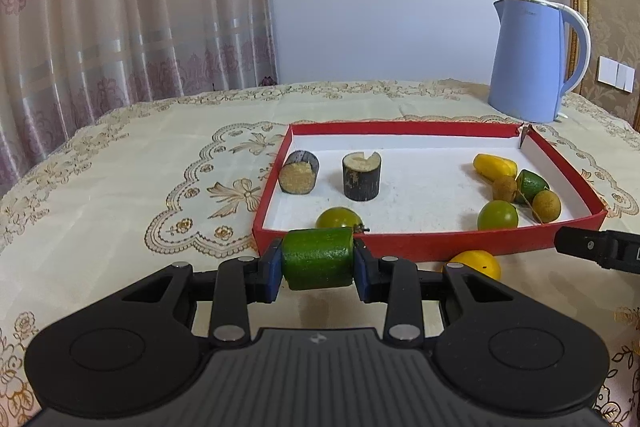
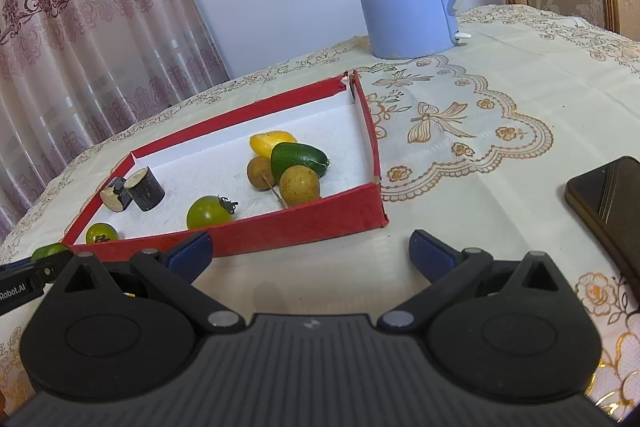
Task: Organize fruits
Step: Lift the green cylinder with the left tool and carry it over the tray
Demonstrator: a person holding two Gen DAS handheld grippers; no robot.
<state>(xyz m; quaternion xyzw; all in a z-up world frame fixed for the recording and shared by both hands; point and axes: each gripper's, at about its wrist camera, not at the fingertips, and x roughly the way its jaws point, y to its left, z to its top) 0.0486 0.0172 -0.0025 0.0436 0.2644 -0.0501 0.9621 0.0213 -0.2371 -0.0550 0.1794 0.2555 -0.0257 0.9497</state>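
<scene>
A green fruit piece, blunt-ended like a cut avocado or cucumber chunk, is sitting clamped end to end between the blue pads of the left gripper, just in front of the near wall of the red tray and not yet over it. Inside the tray, a green tomato is lying right behind that wall, in the line of travel; two dark cut cane-like sections are standing and lying toward the far left corner, while a yellow fruit, a green one, two brown longans and another green tomato are clustering at the right. A small yellow fruit is waiting outside on the worktop, touching or nearly touching the tray's front wall. To do this step well, the held piece likely needs lifting clear of the cardboard rim before going forward, then setting down on bare white floor between the tomato and the right-hand cluster, low enough that it will not roll on release. The right gripper is hanging wide and empty by the tray's near corner, well placed for the yellow straggler. A blue kettle is standing behind the tray and a dark phone is lying at the right.
</scene>
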